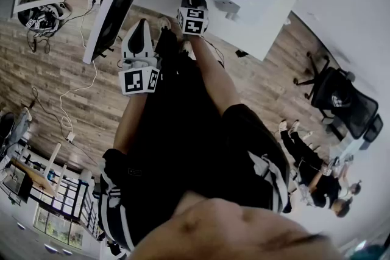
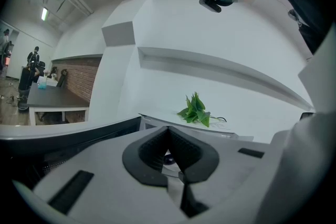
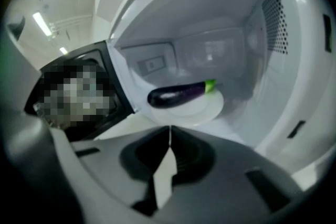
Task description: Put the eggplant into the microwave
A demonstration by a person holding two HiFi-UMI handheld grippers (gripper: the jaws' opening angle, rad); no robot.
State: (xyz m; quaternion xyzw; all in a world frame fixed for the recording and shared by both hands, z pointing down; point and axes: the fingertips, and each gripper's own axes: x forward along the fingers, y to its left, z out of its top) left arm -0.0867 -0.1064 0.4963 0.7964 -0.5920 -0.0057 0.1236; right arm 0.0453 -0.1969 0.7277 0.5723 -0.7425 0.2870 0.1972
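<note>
Head view: the left gripper (image 1: 142, 27) and the right gripper (image 1: 192, 0) point toward the white table (image 1: 268, 9), beside the open door (image 1: 117, 8).

Left gripper view: its jaws sit together, holding nothing.

Right gripper view: its jaws are closed and empty. The eggplant (image 3: 178, 95) lies on the white plate (image 3: 210, 110) inside the microwave (image 3: 278, 76).

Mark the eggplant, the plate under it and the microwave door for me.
eggplant (image 3: 176, 96), right gripper view, middle of its purple body.
plate (image 3: 206, 108), right gripper view, bare white part beside the eggplant.
microwave door (image 1: 117, 9), head view, its dark window.
</note>
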